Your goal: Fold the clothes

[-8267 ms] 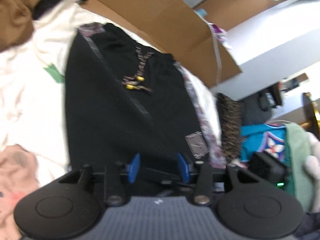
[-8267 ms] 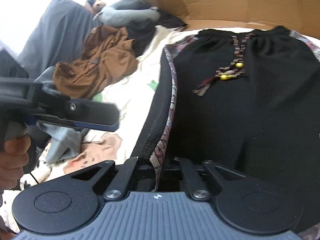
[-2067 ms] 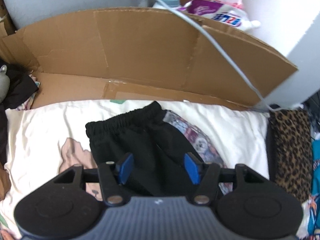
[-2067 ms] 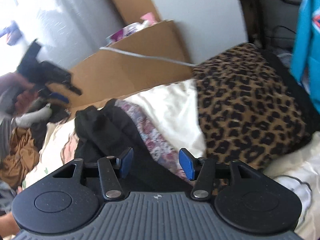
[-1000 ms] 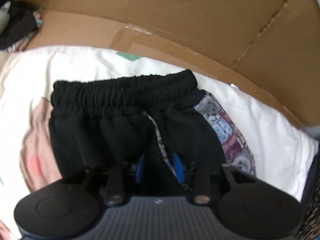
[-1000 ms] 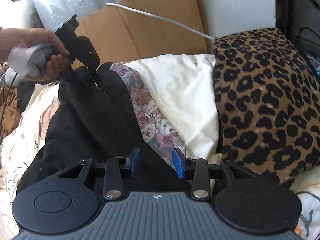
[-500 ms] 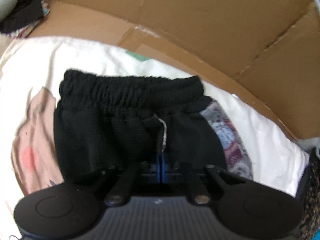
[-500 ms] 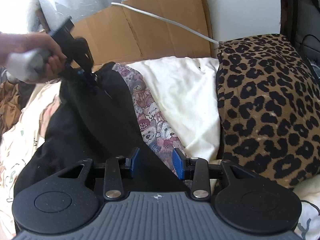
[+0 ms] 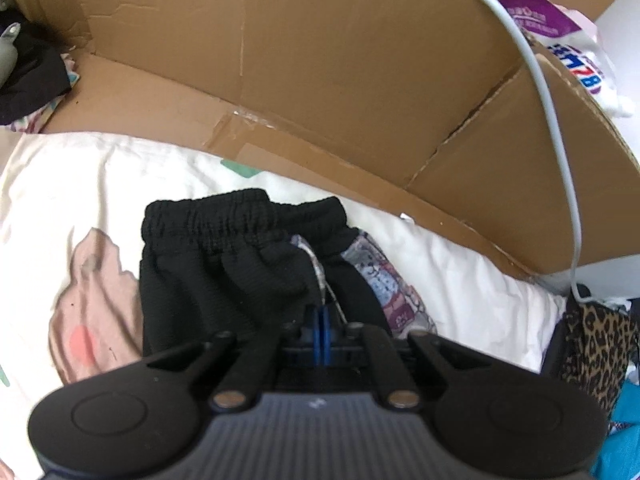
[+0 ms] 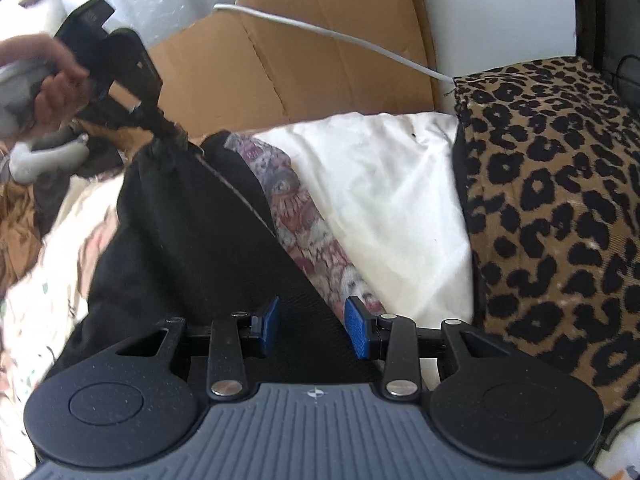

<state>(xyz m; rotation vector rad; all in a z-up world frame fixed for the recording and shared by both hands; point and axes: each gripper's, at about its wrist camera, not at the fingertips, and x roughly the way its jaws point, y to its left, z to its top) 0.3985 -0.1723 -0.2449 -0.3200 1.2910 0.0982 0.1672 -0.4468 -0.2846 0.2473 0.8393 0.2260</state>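
Black shorts with an elastic waistband and a bear-print side stripe lie partly folded on the white bedsheet. My left gripper is shut on a pinch of the black fabric near the stripe. In the right wrist view the same left gripper, held by a hand, pulls a corner of the shorts up off the bed. My right gripper is open low over the near end of the shorts, black cloth lying between its blue pads.
A brown cardboard sheet stands along the back of the bed, with a white cable draped over it. A leopard-print cushion lies right of the shorts. Brown and dark clothes are piled at the left.
My left gripper went from open to shut on the shorts' fabric and has raised it. The right gripper stays open, low at the near end of the shorts.
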